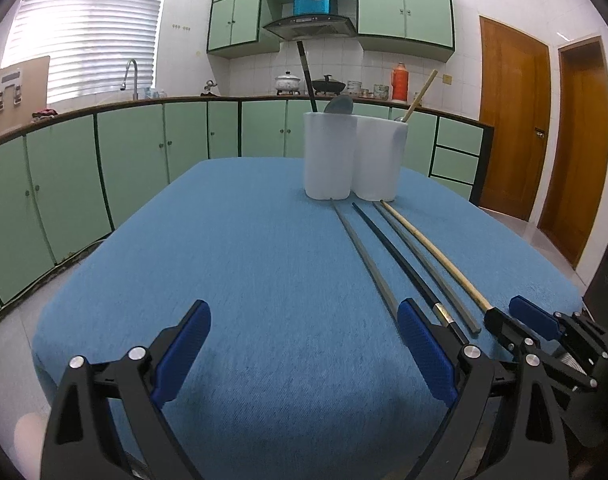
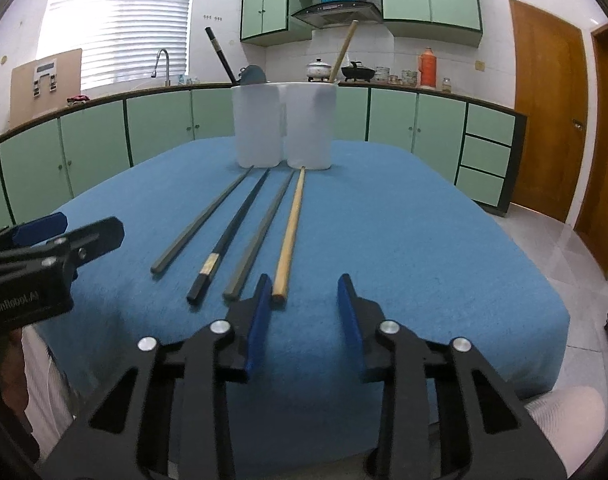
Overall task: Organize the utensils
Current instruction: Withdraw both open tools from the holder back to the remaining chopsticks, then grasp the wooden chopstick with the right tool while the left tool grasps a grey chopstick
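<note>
Four chopsticks lie side by side on the blue cloth: a grey chopstick, a black chopstick, a second grey chopstick and a wooden chopstick. Behind them stand two white cups; the left holds a black chopstick and a grey spoon, the right a wooden chopstick. My right gripper hangs low at the near end of the wooden chopstick, which lies just inside its left finger, untouched. My left gripper stands wide open over bare cloth, left of the grey chopstick.
The table is covered in blue cloth, with its front edge just under both grippers. Green kitchen cabinets, a sink tap and pots run along the back wall. Two wooden doors stand to the right. A person's sleeve shows at the lower left.
</note>
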{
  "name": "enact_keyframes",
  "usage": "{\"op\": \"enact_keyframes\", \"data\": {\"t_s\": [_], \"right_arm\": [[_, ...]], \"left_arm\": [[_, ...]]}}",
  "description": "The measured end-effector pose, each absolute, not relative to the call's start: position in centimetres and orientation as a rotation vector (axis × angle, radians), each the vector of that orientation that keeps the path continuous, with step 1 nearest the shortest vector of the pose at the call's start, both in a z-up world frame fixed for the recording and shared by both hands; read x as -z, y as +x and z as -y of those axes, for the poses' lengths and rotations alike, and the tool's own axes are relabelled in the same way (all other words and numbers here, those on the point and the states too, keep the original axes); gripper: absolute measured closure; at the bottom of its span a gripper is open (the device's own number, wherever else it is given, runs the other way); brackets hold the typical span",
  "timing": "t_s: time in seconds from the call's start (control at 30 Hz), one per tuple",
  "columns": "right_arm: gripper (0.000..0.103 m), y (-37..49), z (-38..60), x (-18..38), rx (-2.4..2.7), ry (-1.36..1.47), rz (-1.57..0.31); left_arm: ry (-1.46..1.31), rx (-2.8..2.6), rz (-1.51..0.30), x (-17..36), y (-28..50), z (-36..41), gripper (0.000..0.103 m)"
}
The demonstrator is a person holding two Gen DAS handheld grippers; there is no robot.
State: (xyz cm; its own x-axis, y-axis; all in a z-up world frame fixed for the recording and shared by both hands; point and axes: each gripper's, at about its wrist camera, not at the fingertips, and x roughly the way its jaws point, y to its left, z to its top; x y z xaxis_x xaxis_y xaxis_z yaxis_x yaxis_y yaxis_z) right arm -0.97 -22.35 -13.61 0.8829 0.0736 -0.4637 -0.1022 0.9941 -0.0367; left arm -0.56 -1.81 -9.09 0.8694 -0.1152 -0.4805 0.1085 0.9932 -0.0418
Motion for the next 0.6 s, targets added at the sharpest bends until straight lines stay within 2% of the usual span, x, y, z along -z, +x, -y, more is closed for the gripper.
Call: {"op": "enact_keyframes", "data": {"t_s": [0.13,0.23,0.43,0.6], "right_arm": [[0.072,-1.2,21.9,13.5,-0.095,-0.077,-0.471],[0.076,-1.0,21.7,13.5,-0.100,-0.077,-0.474],[0.084,-0.8,21.3,13.5,-0.110,-0.092,-0.471],[0.097,-0.8,20.9,13.5,-0.115,-0.102,-0.465]], "left_arm": [[-0.015,0.116,-0.506,9.0,-0.4,1.8,0.011],[-0.016,0.117,-0.510,9.3,-0.4,1.7,0.011],[-0.025,0.116,-0.515,9.5,-0.4,1.7,0.011],[-0.026,0.123,-0.516,9.6,-0.5,2.0,0.011]]}}
